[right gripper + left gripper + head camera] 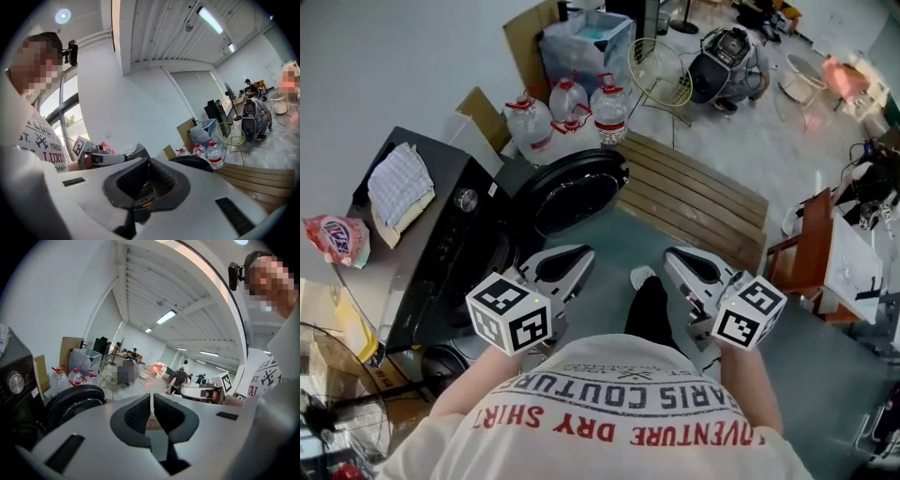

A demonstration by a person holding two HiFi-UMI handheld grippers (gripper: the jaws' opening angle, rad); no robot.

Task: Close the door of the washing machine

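Observation:
A black front-loading washing machine [441,234] stands at the left of the head view. Its round door [577,187] hangs open, swung out toward the wooden pallet. My left gripper [579,255] is held in front of my chest, just short of the door, with its jaws shut and empty. A little to the right, my right gripper [677,257] is level with it, also shut on nothing. In the left gripper view the left gripper [152,399] points past the door [75,401]. Beyond the right gripper [148,164], the right gripper view shows the door's rim [192,161].
A folded cloth [398,183] lies on the machine's top, a detergent bag [337,239] beside it. Water bottles [572,108] and a wire fan guard [658,75] stand behind the door. A slatted wooden pallet [694,192] lies ahead, a wooden chair [811,244] to the right.

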